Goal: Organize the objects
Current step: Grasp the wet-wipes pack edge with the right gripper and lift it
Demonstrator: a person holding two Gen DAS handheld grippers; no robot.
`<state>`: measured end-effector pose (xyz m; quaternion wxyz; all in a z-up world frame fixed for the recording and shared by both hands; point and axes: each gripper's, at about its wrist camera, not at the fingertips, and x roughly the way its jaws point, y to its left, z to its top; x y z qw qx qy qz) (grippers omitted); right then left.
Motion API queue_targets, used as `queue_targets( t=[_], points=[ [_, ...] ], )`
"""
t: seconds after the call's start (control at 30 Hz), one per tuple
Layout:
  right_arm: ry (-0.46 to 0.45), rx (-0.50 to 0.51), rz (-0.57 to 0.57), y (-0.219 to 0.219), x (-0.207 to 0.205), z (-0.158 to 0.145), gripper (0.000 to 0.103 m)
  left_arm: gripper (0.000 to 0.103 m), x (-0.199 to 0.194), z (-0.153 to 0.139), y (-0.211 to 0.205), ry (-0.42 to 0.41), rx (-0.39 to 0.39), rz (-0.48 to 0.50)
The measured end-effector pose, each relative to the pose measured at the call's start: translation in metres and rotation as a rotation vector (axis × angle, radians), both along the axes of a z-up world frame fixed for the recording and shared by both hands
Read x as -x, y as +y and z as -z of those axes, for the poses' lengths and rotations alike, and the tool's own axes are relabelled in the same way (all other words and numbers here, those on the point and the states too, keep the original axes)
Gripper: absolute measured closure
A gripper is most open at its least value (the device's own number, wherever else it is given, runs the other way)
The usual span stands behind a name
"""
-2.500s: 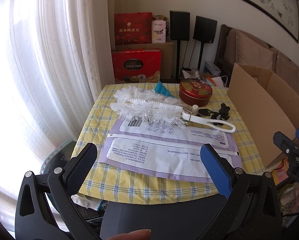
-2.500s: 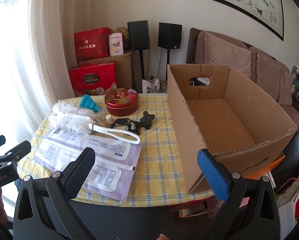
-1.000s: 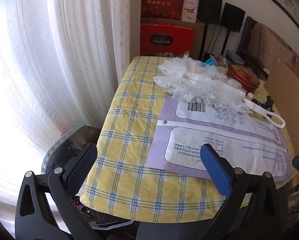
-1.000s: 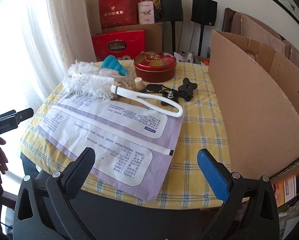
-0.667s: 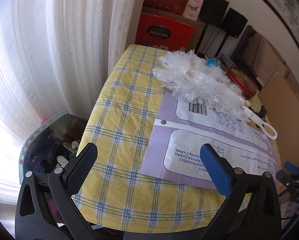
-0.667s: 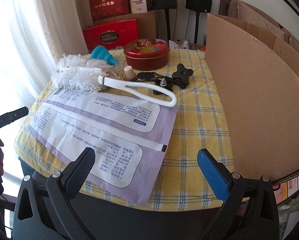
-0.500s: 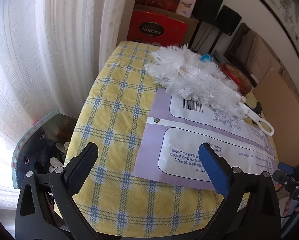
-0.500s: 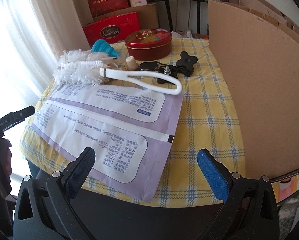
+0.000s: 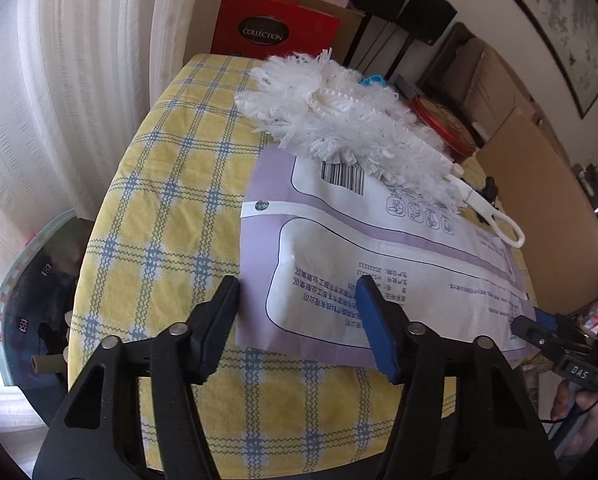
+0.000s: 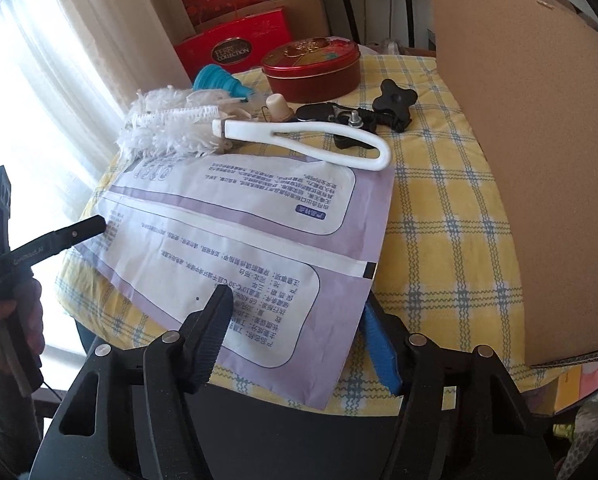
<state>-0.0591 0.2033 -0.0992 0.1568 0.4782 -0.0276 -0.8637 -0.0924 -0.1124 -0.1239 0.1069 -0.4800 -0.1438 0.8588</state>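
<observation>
A large purple-and-white packet (image 9: 379,256) lies flat on the yellow checked tablecloth (image 9: 171,184); it also shows in the right wrist view (image 10: 235,236). My left gripper (image 9: 299,300) is open, its jaws straddling the packet's near left corner. My right gripper (image 10: 295,316) is open, its jaws straddling the packet's near right corner, which overhangs the table edge. A white fluffy duster (image 9: 339,128) with a white loop handle (image 10: 311,140) rests on the packet's far edge.
A tall cardboard box (image 10: 531,152) stands along the table's right side. Behind the duster are a red round tin (image 10: 311,68), a teal funnel (image 10: 219,80), a small cork-like stopper (image 10: 277,106) and black clamp parts (image 10: 379,116). A curtain (image 9: 59,80) hangs at left.
Both grippers have dropped toward the table and come close to the packet's near corners. Both jaws have narrowed from wide open to a smaller gap.
</observation>
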Motion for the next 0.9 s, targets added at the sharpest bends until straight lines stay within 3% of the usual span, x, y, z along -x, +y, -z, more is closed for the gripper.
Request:
queue_targets(
  t=[0.03, 0.17, 0.2, 0.33, 0.47, 0.77, 0.9],
  points=[
    [0.008, -0.009, 0.001, -0.001, -0.001, -0.001, 0.047, 0.063, 0.0, 0.0, 0.0, 0.0, -0.007, 0.004],
    [0.048, -0.012, 0.011, 0.002, -0.007, -0.007, 0.064, 0.076, -0.005, -0.007, 0.002, 0.034, 0.036, -0.002],
    [0.061, -0.011, 0.0, 0.002, -0.008, -0.009, 0.072, 0.087, -0.006, -0.009, 0.003, 0.041, 0.044, -0.009],
    [0.073, -0.014, -0.024, 0.002, -0.011, -0.011, 0.081, 0.096, -0.012, -0.019, -0.003, 0.053, 0.007, -0.019],
    [0.082, 0.013, -0.037, 0.003, -0.014, -0.015, 0.089, 0.098, -0.02, -0.041, -0.013, 0.084, -0.054, -0.032],
    [0.113, 0.129, -0.069, 0.008, -0.023, -0.046, 0.089, 0.099, -0.039, -0.115, -0.029, 0.229, -0.158, -0.026],
    [0.146, 0.153, -0.08, 0.01, -0.032, -0.066, 0.089, 0.099, -0.041, -0.153, -0.022, 0.306, -0.162, 0.007]
  ],
)
